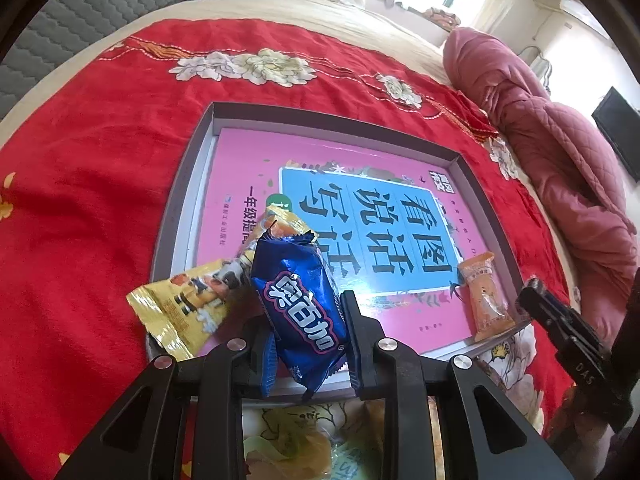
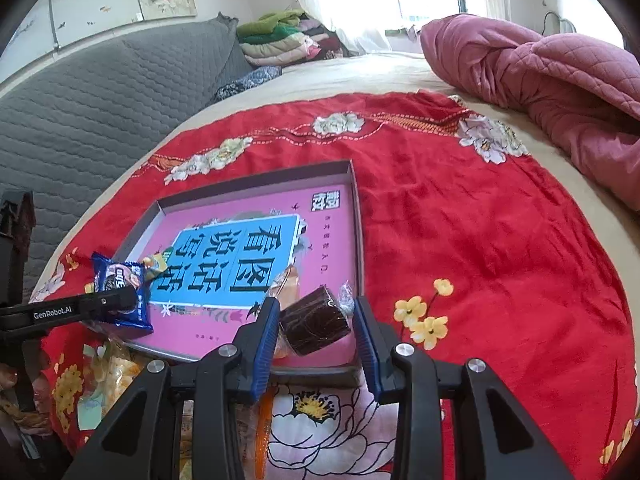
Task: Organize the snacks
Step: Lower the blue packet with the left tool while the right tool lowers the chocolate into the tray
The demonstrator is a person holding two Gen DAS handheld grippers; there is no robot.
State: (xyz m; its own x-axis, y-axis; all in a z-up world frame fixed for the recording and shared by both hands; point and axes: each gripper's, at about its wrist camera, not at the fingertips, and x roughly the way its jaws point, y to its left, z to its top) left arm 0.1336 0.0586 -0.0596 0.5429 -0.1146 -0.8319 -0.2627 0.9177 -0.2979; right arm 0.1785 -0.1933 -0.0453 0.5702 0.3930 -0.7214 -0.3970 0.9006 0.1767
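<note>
My left gripper (image 1: 306, 320) is shut on a blue Oreo packet (image 1: 298, 304) and holds it over the near left corner of the grey box lid (image 1: 176, 216), which holds a pink book (image 1: 240, 168). A yellow snack packet (image 1: 188, 308) lies across the lid's left rim. An orange packet (image 1: 486, 296) lies at the lid's near right. My right gripper (image 2: 316, 320) holds a dark brown wrapped cake (image 2: 316, 322) between its fingers over the lid's near right corner (image 2: 356, 364). The Oreo packet (image 2: 122, 292) and the left gripper also show in the right wrist view.
The lid lies on a red flowered cloth (image 2: 460, 220) on a bed. A pink quilt (image 2: 560, 88) is bunched at the right. A grey headboard (image 2: 100, 100) and folded clothes (image 2: 280, 36) are behind. More wrapped snacks (image 1: 296, 440) lie under the grippers.
</note>
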